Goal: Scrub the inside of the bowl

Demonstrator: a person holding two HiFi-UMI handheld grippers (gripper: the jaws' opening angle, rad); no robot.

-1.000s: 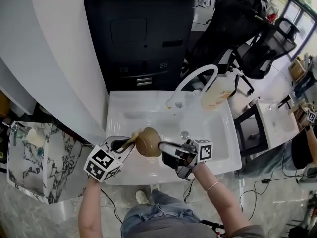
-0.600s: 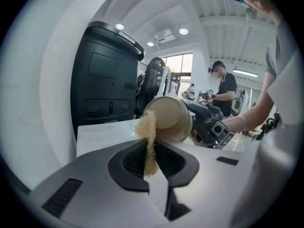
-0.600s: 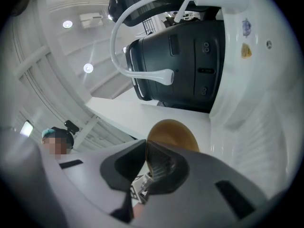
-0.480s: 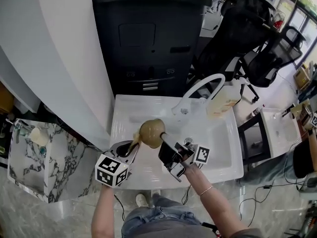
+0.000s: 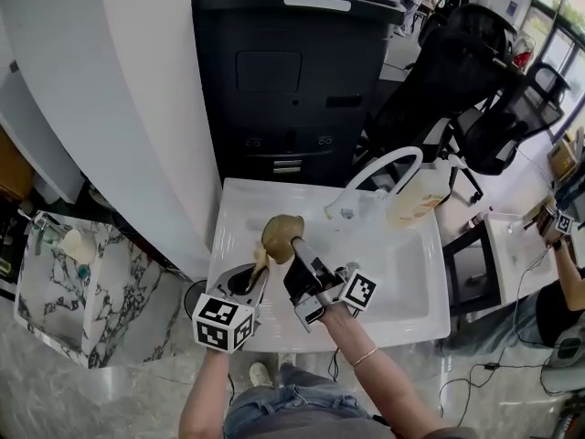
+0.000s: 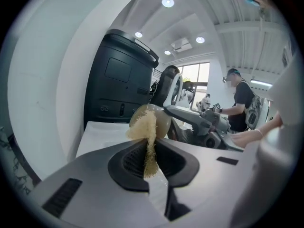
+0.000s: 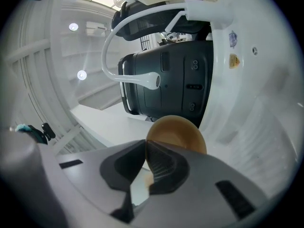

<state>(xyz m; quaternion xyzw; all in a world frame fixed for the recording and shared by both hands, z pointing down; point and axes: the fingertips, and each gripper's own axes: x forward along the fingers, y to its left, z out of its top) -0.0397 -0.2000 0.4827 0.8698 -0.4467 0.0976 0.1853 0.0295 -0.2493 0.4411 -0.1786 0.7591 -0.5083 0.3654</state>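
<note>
A tan bowl (image 5: 282,236) is held over the white sink (image 5: 411,277), tipped on its side. My right gripper (image 5: 298,262) is shut on the bowl's rim (image 7: 176,132), seen from behind in the right gripper view. A yellowish scrub pad (image 6: 146,136) is pinched in my left gripper (image 5: 256,269), and the pad (image 5: 260,262) presses against the bowl (image 6: 159,120) from the left. The bowl's inside is hidden in all views.
A white curved faucet (image 5: 382,167) and a soap bottle (image 5: 416,195) stand at the sink's back edge. Behind the sink is a black cabinet (image 5: 283,80), and a marble block (image 5: 64,277) sits to the left. Another person (image 6: 242,103) stands at the right.
Both grippers have shifted right and away from me with the bowl and the pad, now over the sink's left half. The bowl has turned more on its side.
</note>
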